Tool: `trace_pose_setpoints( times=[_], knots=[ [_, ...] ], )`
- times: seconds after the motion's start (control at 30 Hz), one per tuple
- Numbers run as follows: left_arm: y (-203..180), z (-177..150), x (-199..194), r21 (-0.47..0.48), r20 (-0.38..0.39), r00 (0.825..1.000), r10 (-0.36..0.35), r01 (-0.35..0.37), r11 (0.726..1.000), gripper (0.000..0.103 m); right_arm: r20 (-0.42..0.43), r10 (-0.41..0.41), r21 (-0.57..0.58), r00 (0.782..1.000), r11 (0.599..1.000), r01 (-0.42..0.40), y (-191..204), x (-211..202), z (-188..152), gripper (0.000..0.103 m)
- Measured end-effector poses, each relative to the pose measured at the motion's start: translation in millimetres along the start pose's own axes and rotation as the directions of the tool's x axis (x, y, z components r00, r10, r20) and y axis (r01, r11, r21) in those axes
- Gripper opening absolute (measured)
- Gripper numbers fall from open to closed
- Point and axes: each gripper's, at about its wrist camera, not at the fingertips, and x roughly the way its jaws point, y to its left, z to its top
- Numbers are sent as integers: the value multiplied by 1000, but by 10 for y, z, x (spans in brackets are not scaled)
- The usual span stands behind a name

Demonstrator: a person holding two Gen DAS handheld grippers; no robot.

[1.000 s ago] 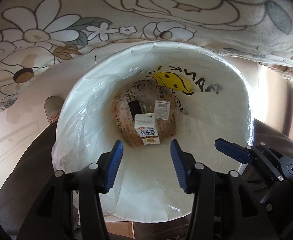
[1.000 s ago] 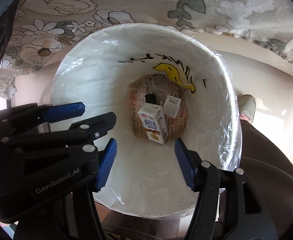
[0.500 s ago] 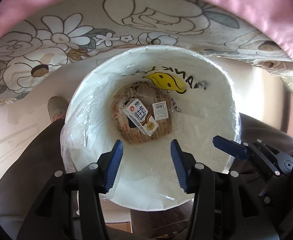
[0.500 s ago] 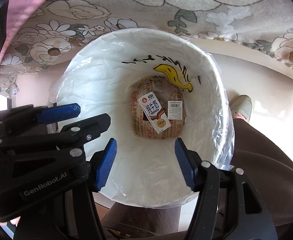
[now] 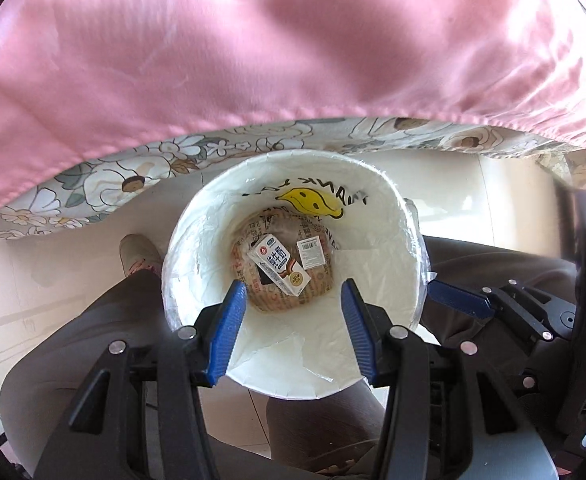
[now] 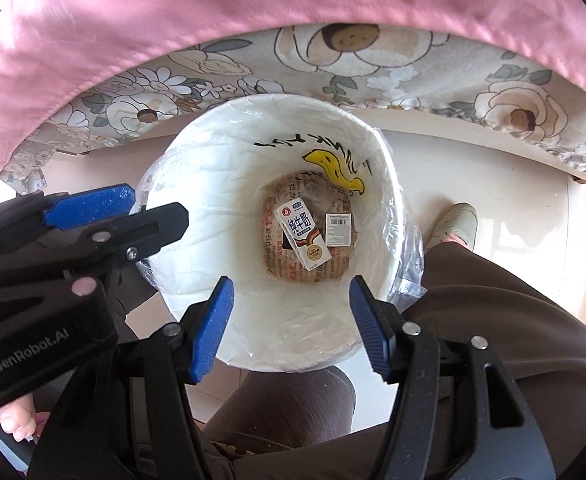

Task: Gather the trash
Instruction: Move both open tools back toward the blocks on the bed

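A white bin [image 5: 197, 240] [image 6: 181, 184] lined with a clear plastic bag stands on the floor below both grippers. At its bottom a white milk carton [image 5: 279, 266] [image 6: 303, 234] lies on its side on printed wrapping, next to a small barcode label [image 5: 311, 248] [image 6: 338, 231]. My left gripper [image 5: 291, 328] is open and empty above the bin's near rim; it also shows in the right wrist view [image 6: 89, 204]. My right gripper [image 6: 291, 326] is open and empty above the bin; one of its fingers [image 5: 459, 300] shows in the left wrist view.
A pink cloth [image 5: 253, 40] [image 6: 213, 8] over a floral bedsheet [image 5: 113, 184] [image 6: 373, 64] overhangs beyond the bin. The person's brown trouser legs [image 5: 85, 320] [image 6: 493, 320] flank the bin, with a shoe [image 5: 137, 254] [image 6: 453, 224] on the pale floor.
The milk carton dropped and came to rest on its side at the bin's bottom. Both grippers rose away from the bin, so the pink cloth now fills the top of both views.
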Motion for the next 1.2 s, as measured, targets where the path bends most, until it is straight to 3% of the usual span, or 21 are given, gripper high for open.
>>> trace_pose_setpoints(
  times=[0.33,0.57,0.73,0.97,1.2],
  knots=[
    [-22,61,-607,9,134,991,16,-17,1000,52,151,-61,-109,987,991,78,191,-595,-79,61],
    [-101,136,-1073,36,237,971,21,-31,999,52,264,-92,-162,960,977,138,292,-1033,-4,61],
    [-125,272,-1494,54,323,946,21,-41,998,52,342,-102,-187,934,967,174,332,-1405,89,61],
    [-136,566,-2065,61,445,894,41,-76,995,56,453,-89,-184,887,964,191,298,-2008,286,61],
    [-104,933,-2317,58,489,871,46,-85,995,57,525,-97,-177,846,959,220,251,-2430,646,64]
  ],
)
